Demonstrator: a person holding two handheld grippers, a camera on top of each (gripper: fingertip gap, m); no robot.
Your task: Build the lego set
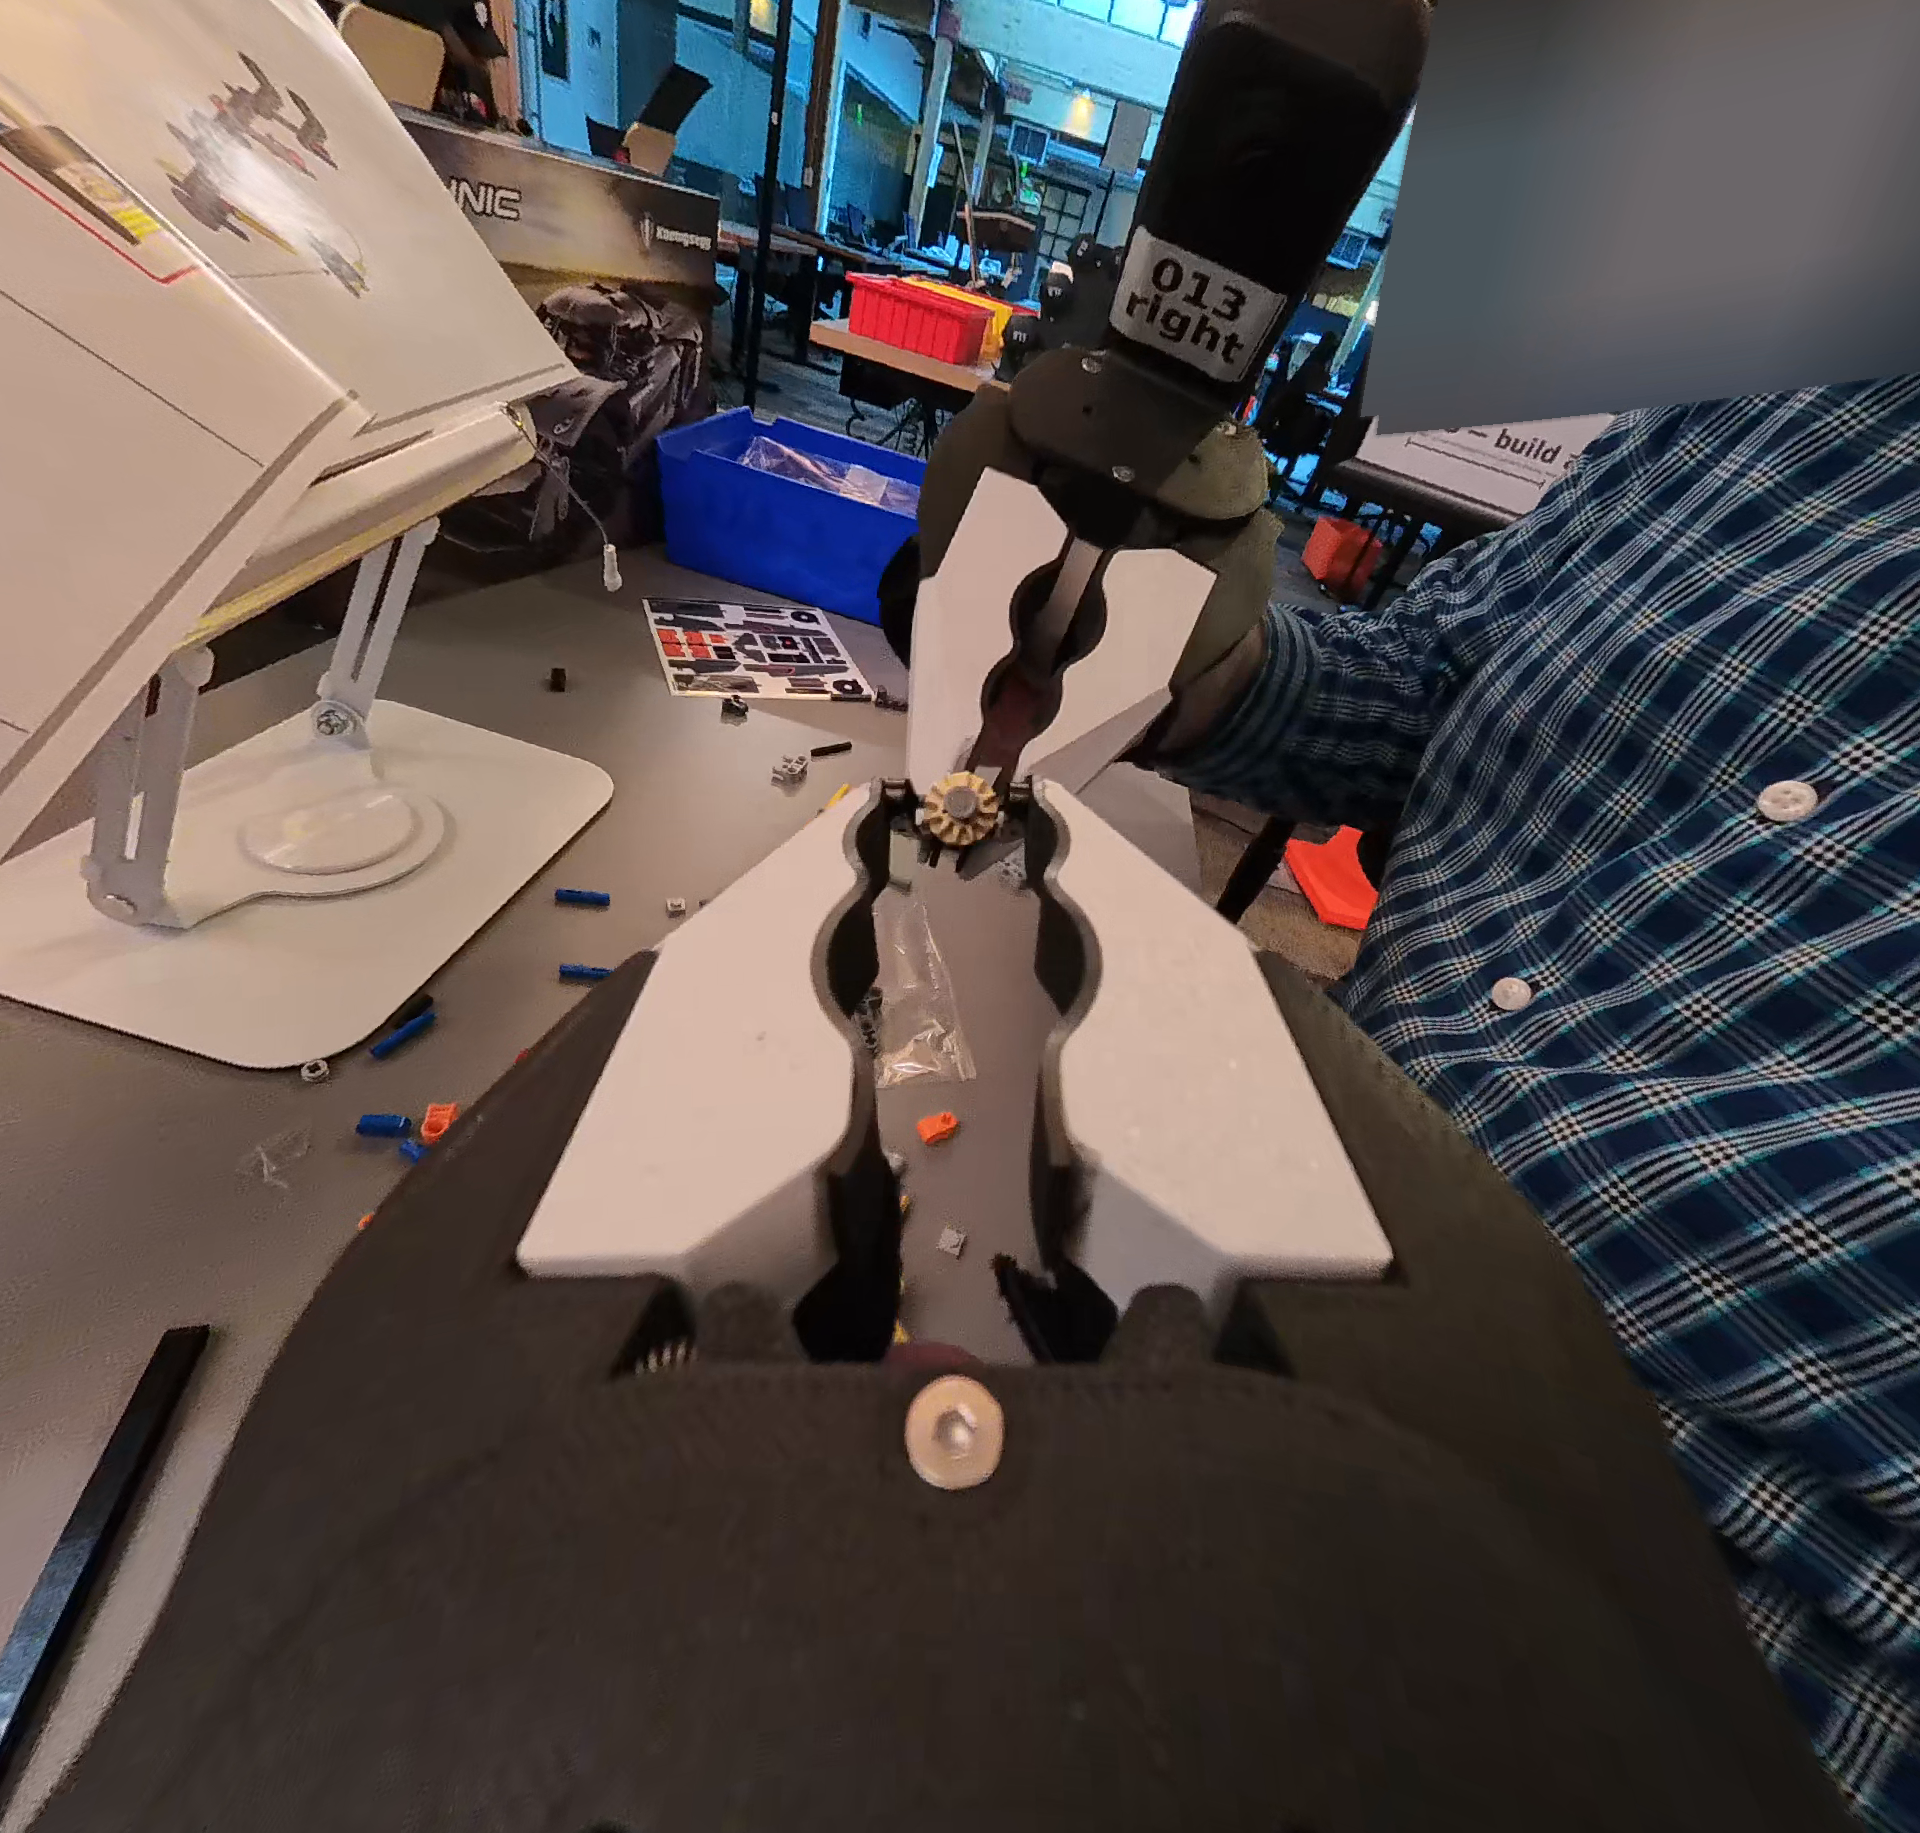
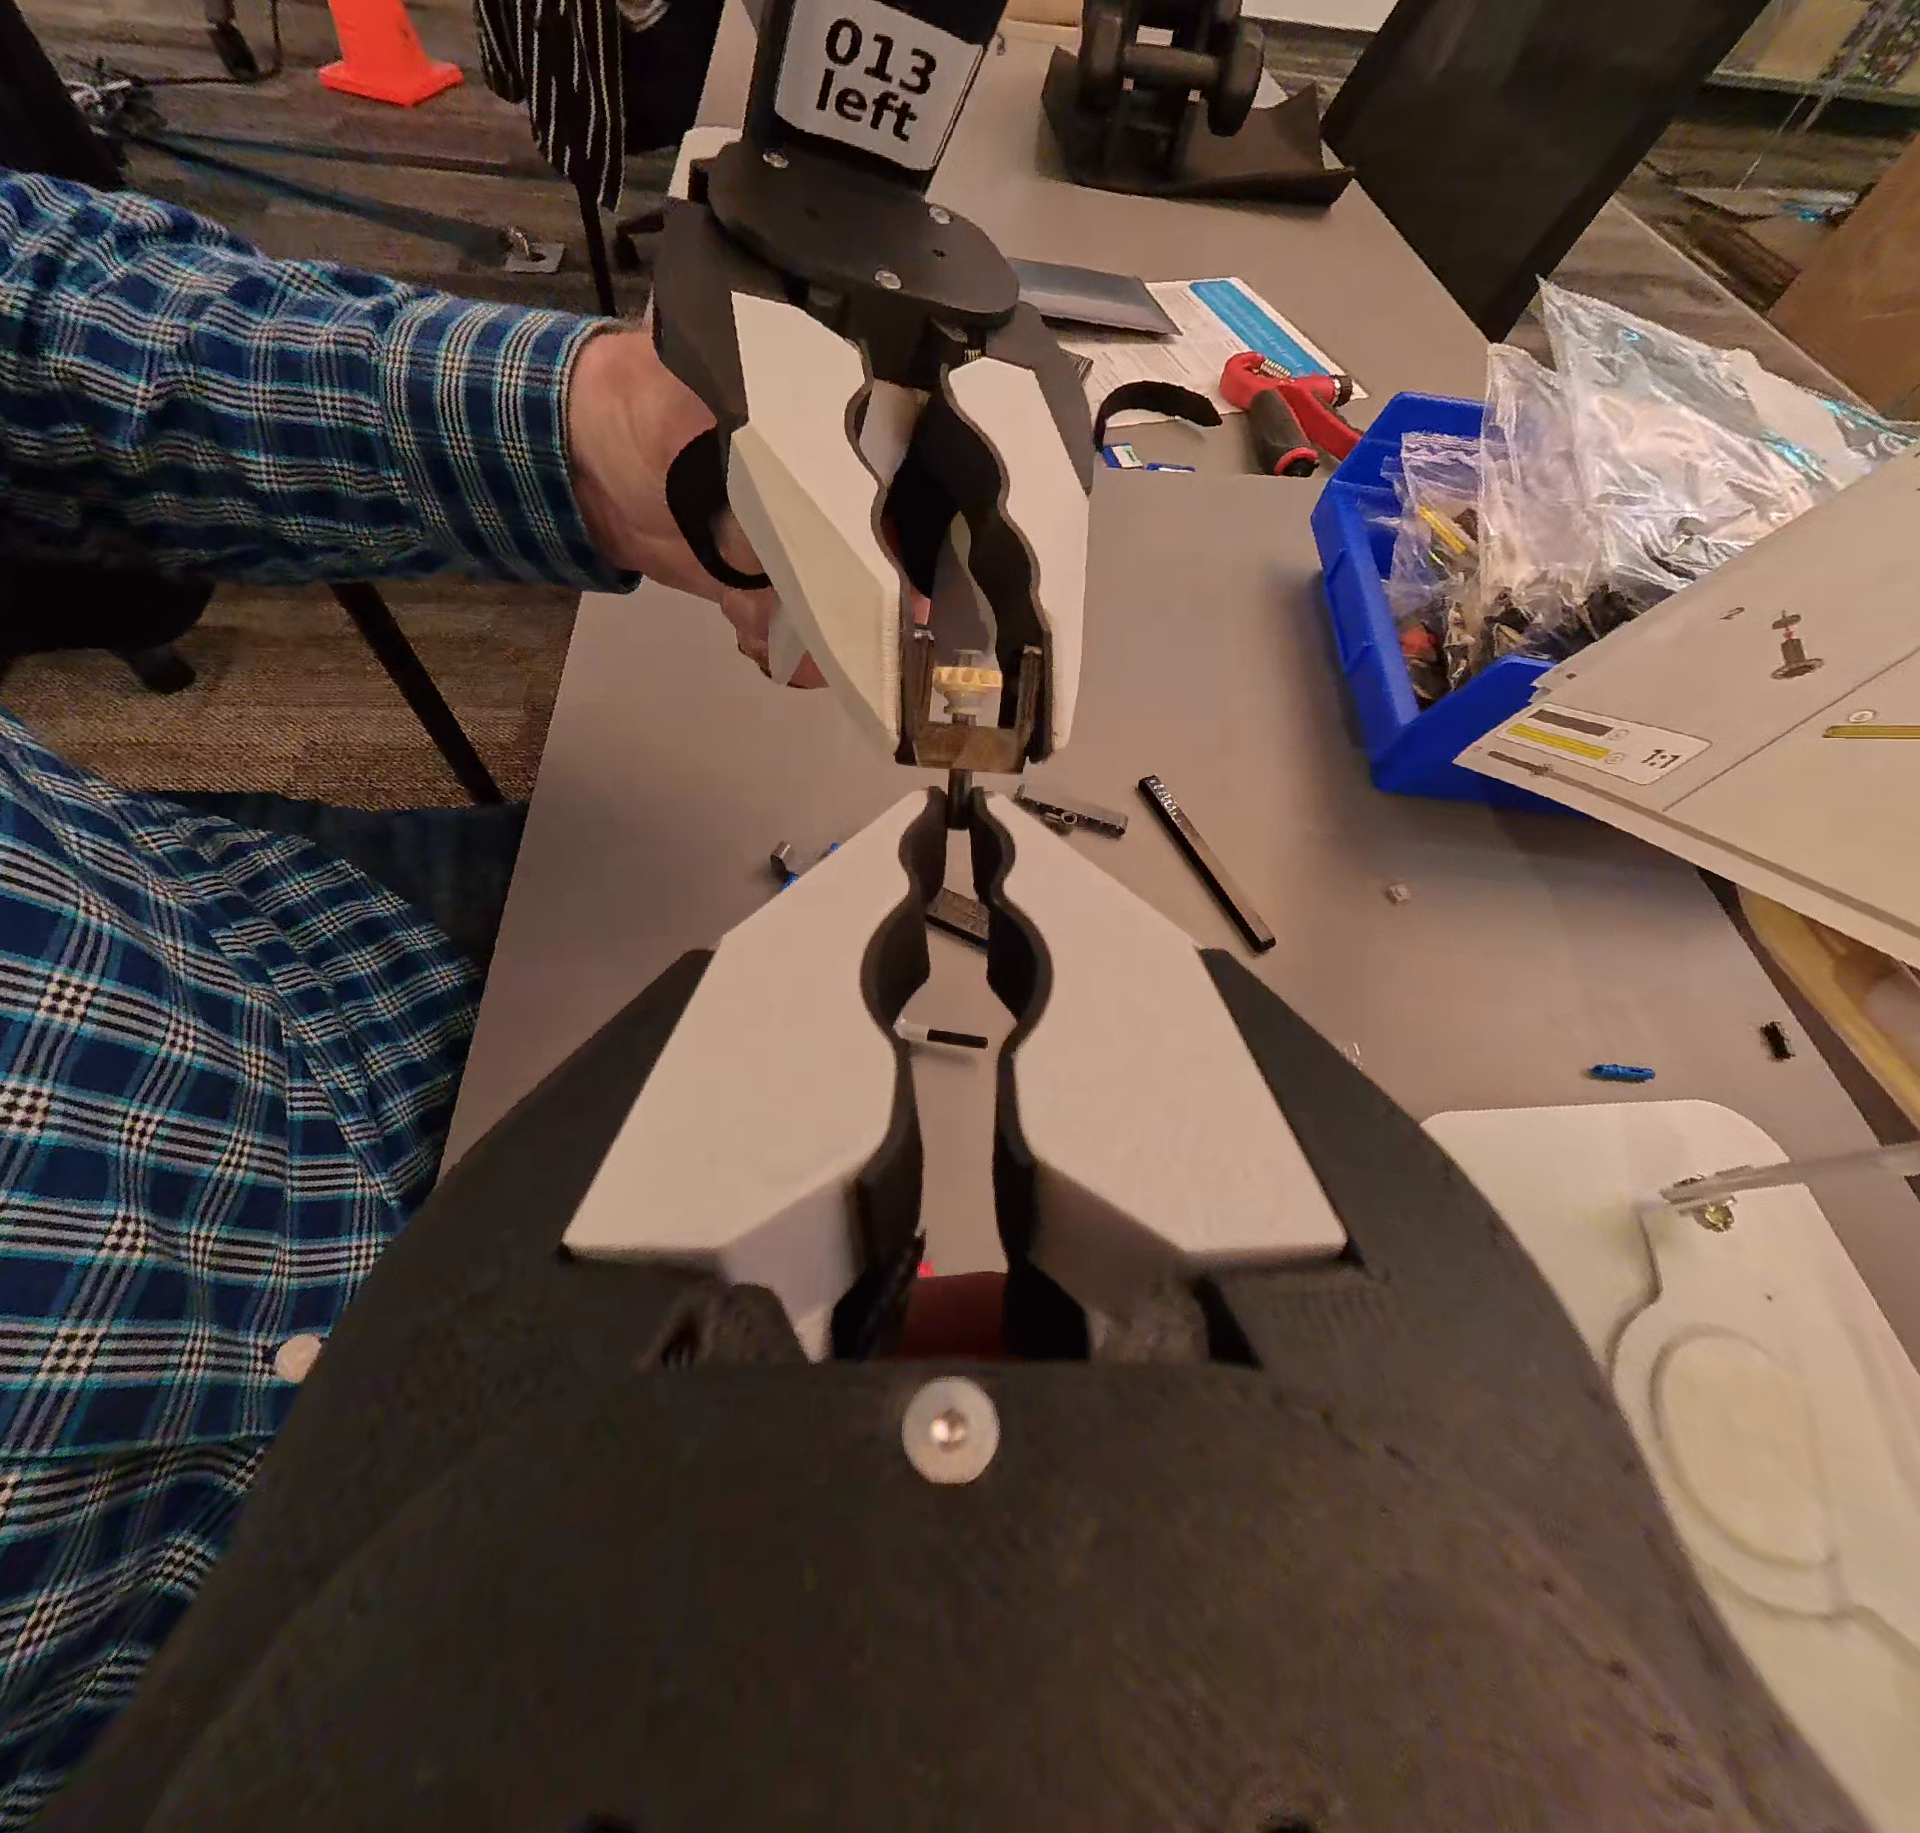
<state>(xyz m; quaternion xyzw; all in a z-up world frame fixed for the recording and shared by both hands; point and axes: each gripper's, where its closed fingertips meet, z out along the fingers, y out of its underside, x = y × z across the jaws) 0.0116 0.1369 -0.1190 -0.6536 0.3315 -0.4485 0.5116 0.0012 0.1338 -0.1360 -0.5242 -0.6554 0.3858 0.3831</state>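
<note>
My left gripper [image 1: 961, 801] is shut on a small dark U-shaped frame [image 2: 966, 734], gripping its two side arms. A tan gear [image 1: 961, 807] sits inside the frame, also seen in the right wrist view [image 2: 966, 684]. My right gripper [image 2: 958, 809] is shut on a thin black axle [image 2: 959, 791] whose far end meets the frame's base under the gear. In the left wrist view the right gripper [image 1: 987, 760] comes down from above and its tips touch the gear's far side. Both are held above the grey table [image 2: 1351, 952].
An instruction booklet [image 1: 208, 225] lies open on a white stand [image 1: 364, 900]. A blue bin [image 2: 1382, 620] holds bags of parts. A sticker sheet [image 1: 753, 649], a small plastic bag [image 1: 920, 994], blue pins [image 1: 582, 897], an orange connector [image 1: 937, 1127] and a long black beam [image 2: 1205, 861] lie on the table. The orange connector [image 1: 937, 1127] is about equally far from each gripper, around 20 cm.
</note>
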